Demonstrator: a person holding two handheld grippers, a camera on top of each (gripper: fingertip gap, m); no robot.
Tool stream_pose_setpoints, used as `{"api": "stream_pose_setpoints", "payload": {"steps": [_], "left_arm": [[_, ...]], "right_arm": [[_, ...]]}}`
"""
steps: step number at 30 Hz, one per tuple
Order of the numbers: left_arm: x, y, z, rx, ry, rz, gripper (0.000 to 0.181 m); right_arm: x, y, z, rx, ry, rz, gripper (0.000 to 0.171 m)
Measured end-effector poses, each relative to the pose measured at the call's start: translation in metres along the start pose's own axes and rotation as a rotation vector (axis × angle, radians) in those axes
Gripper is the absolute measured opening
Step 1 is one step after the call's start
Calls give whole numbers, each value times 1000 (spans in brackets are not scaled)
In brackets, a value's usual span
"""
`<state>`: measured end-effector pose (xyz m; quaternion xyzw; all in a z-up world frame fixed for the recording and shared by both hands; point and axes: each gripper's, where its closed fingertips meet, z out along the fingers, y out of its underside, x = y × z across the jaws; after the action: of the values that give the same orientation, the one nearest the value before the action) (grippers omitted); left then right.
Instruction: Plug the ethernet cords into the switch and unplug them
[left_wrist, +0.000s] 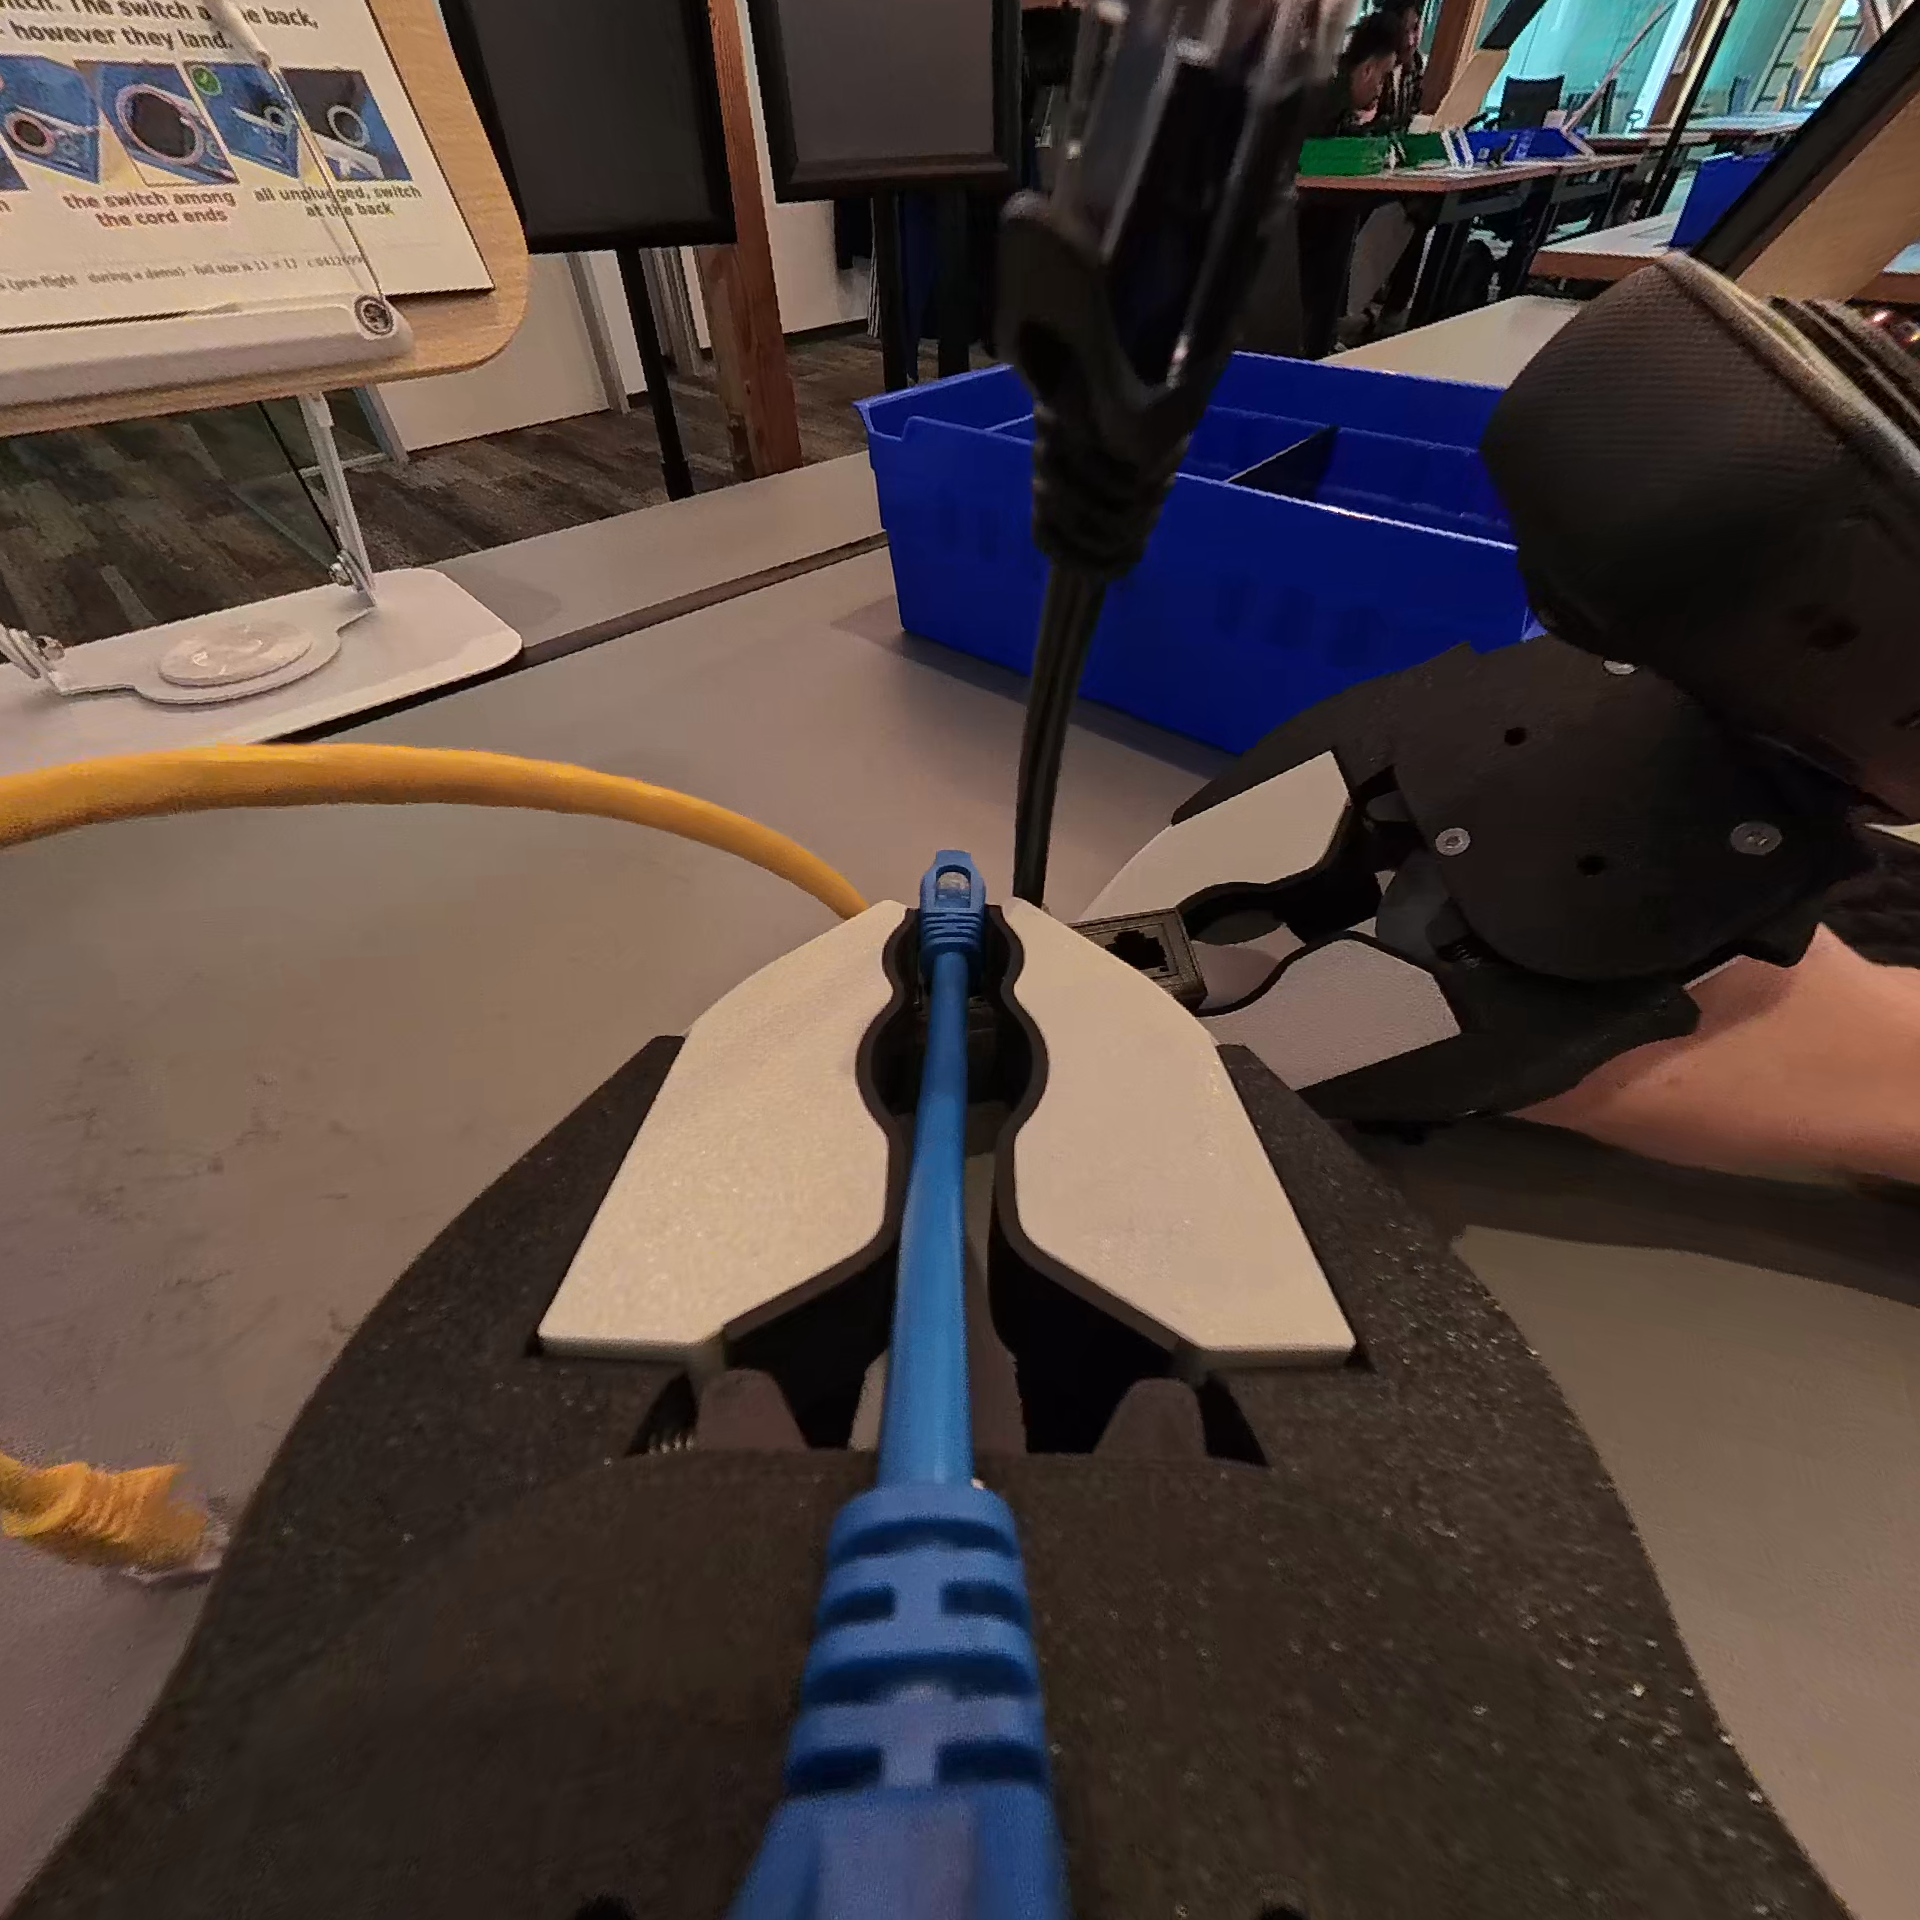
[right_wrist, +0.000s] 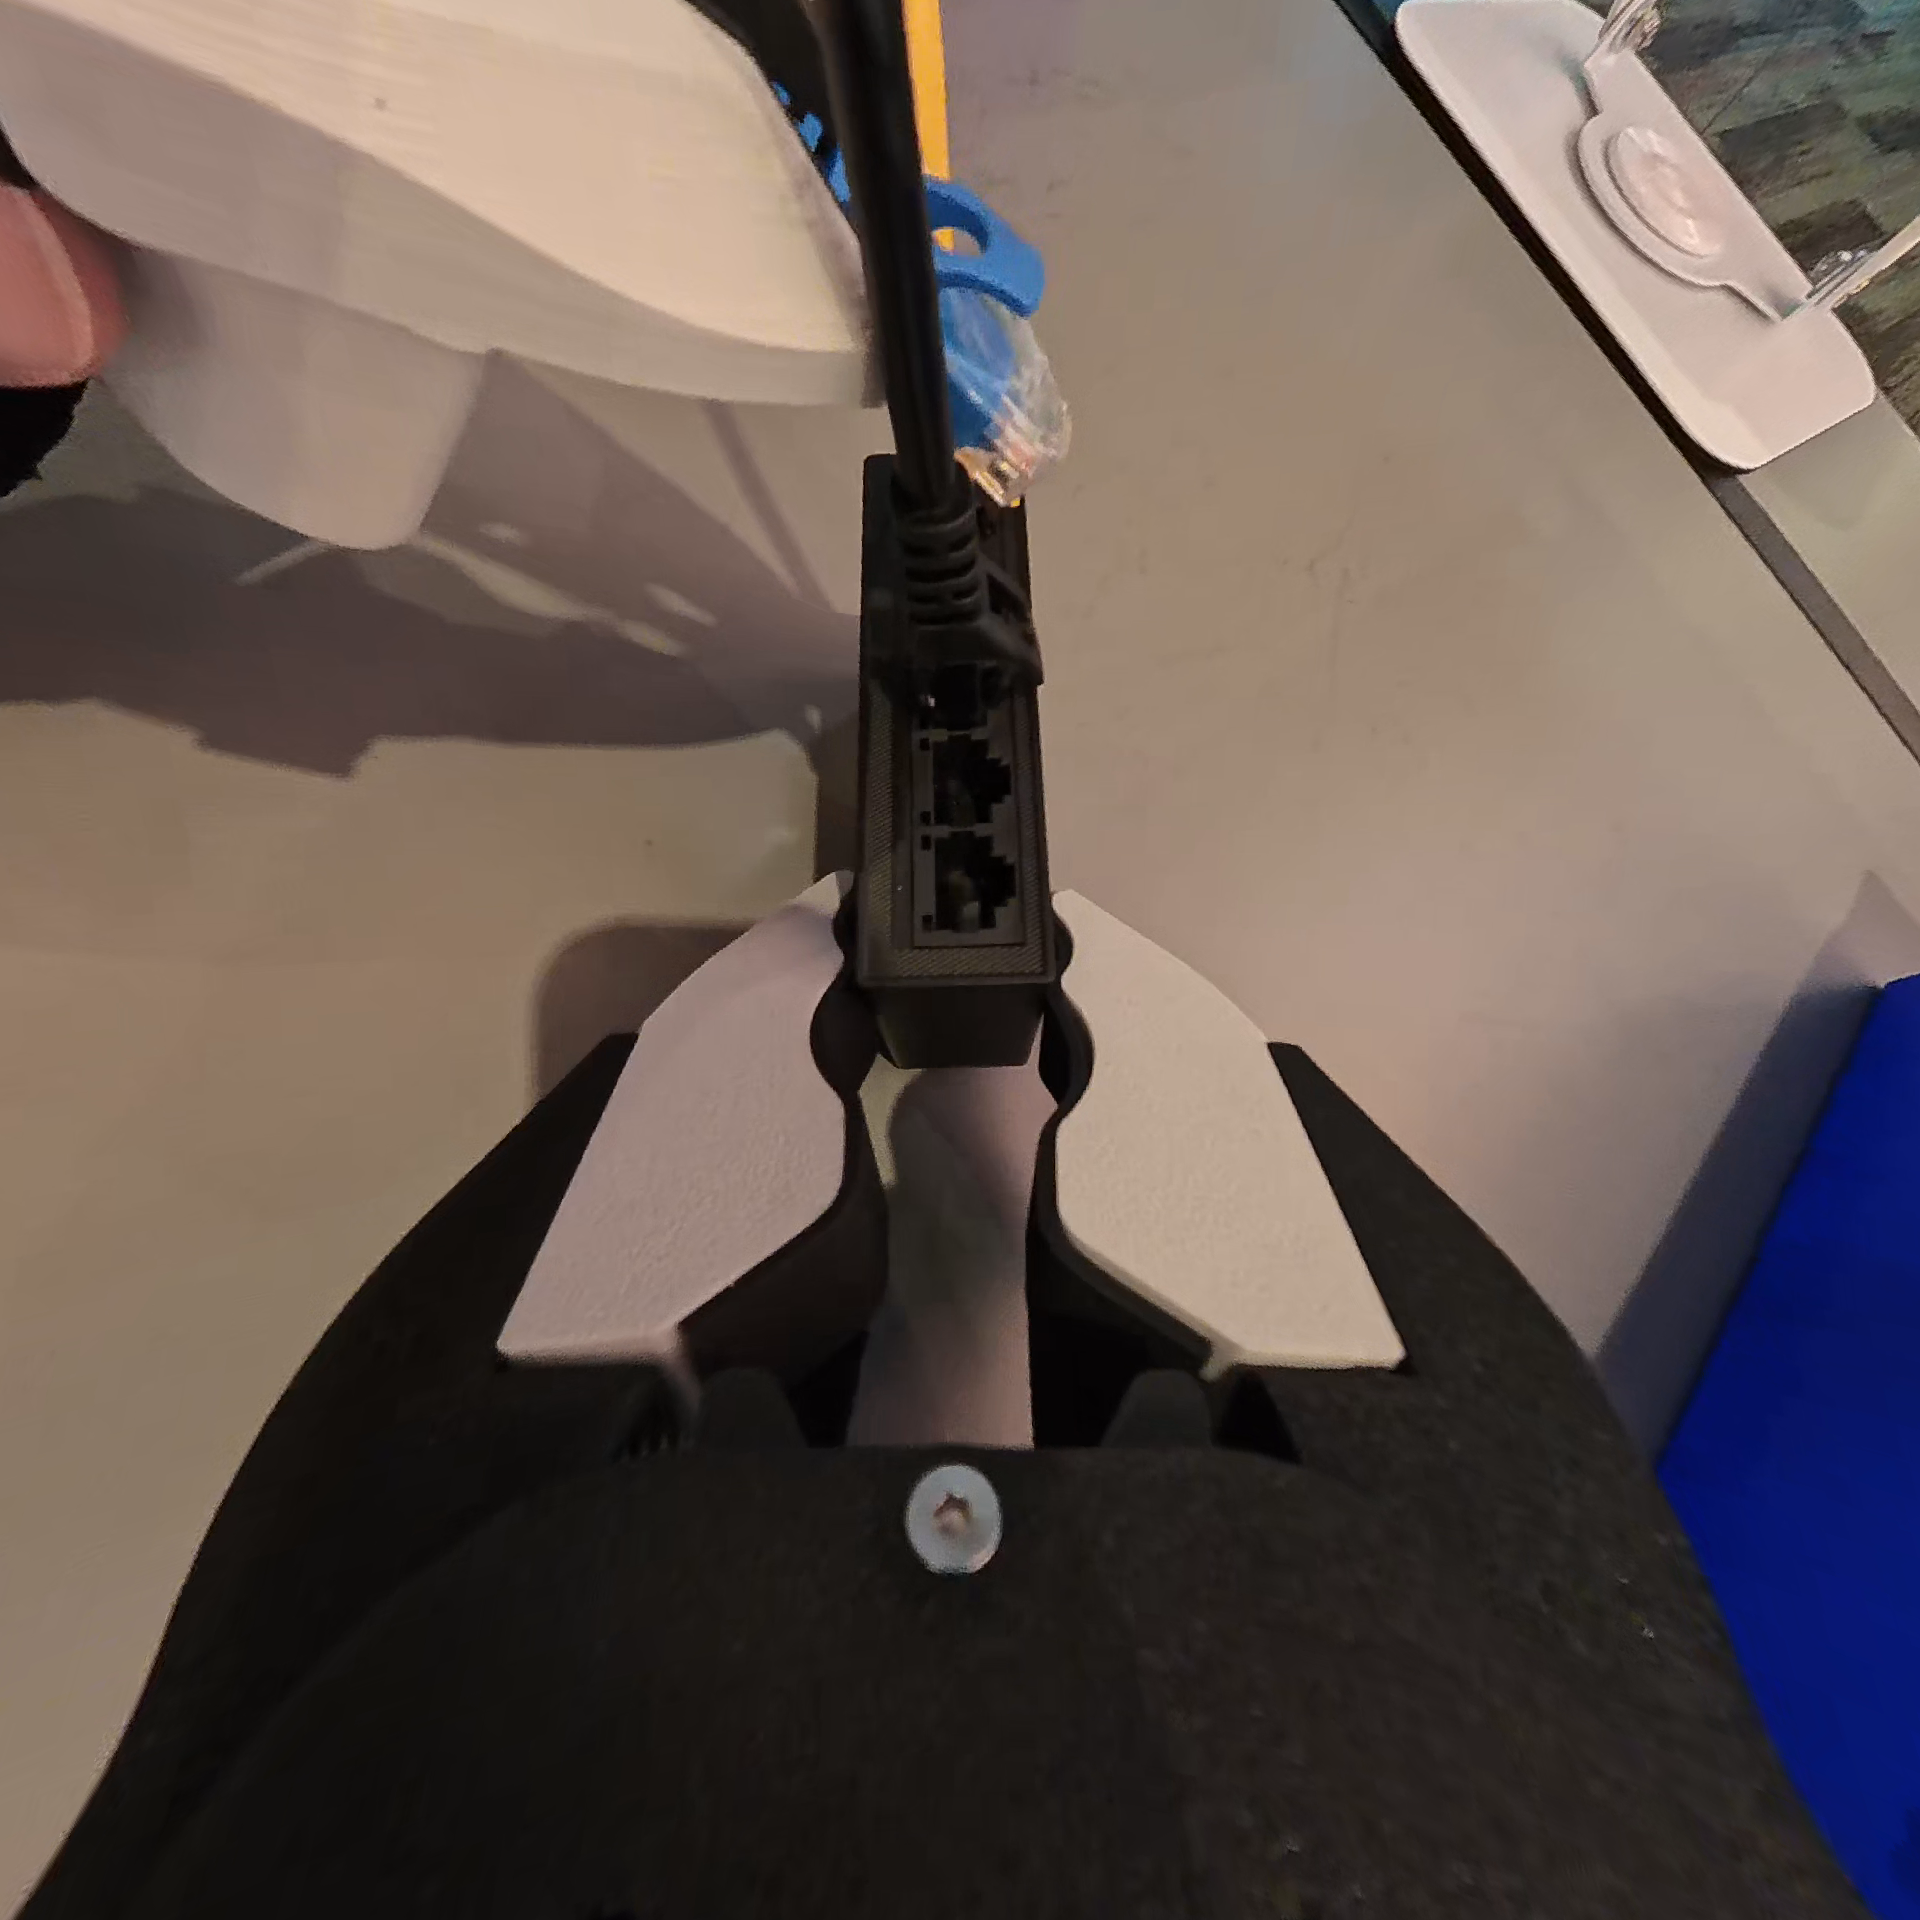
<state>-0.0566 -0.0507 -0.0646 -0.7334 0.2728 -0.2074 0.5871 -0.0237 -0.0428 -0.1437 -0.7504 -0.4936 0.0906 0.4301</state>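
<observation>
A: We start with the grey table (left_wrist: 312, 1039), an open workroom blurred behind it. Beyond our right gripper (right_wrist: 951, 966) sits a blue bin (left_wrist: 1247, 582); past our left gripper (left_wrist: 951, 925) stands a tilted instruction card on a stand (left_wrist: 208, 208).

B: And the grippers themselves?

A: Our right one is clenched on the near end of the black switch (right_wrist: 951, 810), which runs straight out from its tips, ports facing up. Our left one is closed around the blue cord (left_wrist: 930, 1195), just behind its plug (right_wrist: 1003, 405).

B: Where does that plug sit?

A: At the far end of the switch, tip angled down, just touching or barely above the edge. We judge it not yet seated.

B: What is done, then?

A: The black cord (right_wrist: 904, 312) is already plugged in at a far port. At least two ports nearest our right tips stand empty.

B: And left?

A: The yellow cord (left_wrist: 416, 779) curves away to the left of our left gripper, one loose plug (left_wrist: 104, 1517) lying on the table. We reckon blue and yellow remain to plug, then all the unplugging.
</observation>
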Motion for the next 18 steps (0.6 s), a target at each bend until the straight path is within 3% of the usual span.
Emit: {"api": "stream_pose_setpoints", "payload": {"steps": [18], "left_arm": [[2,-1,-2,12,10,-7,11]], "right_arm": [[7,1,-12,-96,-6,-117,27]]}}
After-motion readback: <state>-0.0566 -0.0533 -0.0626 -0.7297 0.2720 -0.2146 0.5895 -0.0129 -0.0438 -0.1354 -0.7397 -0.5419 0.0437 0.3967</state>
